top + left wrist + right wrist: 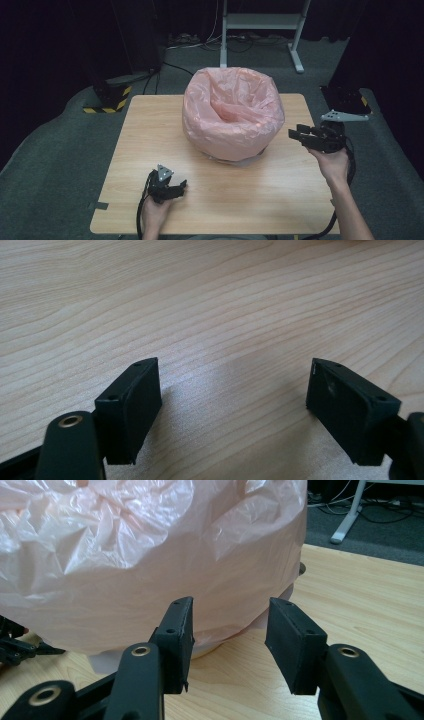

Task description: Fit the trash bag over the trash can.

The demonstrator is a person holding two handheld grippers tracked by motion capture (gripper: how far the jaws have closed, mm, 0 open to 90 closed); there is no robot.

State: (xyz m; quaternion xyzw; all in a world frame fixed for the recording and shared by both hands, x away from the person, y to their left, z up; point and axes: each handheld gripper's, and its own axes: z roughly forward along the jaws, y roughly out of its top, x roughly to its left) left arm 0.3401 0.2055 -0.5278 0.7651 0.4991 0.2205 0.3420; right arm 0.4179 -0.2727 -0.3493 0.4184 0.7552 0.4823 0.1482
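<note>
A round bin lined with a puffed pink plastic bag (232, 112) stands at the middle back of the wooden table (150, 145). My right gripper (295, 135) is held just right of the bag, open, jaws pointing at its lower side. In the right gripper view the bag (140, 555) looms close ahead of the open right gripper (229, 635), with nothing between the fingers. My left gripper (181, 187) rests low near the table's front left, open and empty. The left gripper (234, 405) hovers over bare wood (210, 305).
A white frame's legs (260, 22) stand on the grey carpet behind the table. A black base with yellow-black striped tape (107, 97) sits at the back left, and another black base (345, 100) at the right. Cables (200, 42) lie on the floor.
</note>
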